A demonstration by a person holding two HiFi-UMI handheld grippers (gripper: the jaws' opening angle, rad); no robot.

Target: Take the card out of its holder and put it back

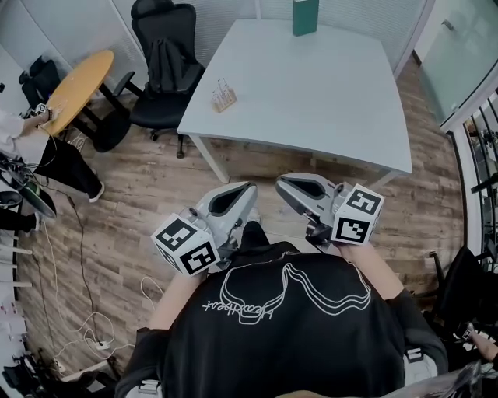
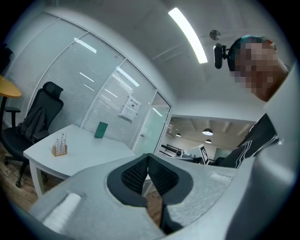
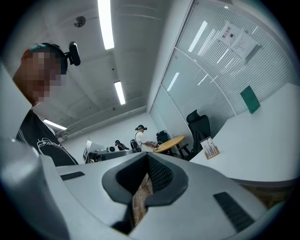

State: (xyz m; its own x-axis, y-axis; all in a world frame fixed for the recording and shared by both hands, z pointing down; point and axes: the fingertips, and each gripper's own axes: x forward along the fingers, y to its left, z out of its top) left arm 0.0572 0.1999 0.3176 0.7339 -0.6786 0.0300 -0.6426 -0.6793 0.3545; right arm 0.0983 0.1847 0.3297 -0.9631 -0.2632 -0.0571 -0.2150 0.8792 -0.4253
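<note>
Both grippers are held close to the chest, well short of the table at 12 o'clock, prob. because no approach has begun. The left gripper and right gripper fingers are pressed together w/ nothing between. The card is stood upright in its wooden holder near the table's left edge, approx. 11 o'clock from the grippers, so removal is judged not yet started.

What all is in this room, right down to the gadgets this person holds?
table: one, white, middle of room
card holder: one, wooden, table's left edge
green box: one, upright, table's far edge
office chair: one, black, beside the table
round table: one, yellow, far left
cables: several, pale, on wooden floor
left gripper: one, grey, shut, empty
right gripper: one, grey, shut, empty
</note>
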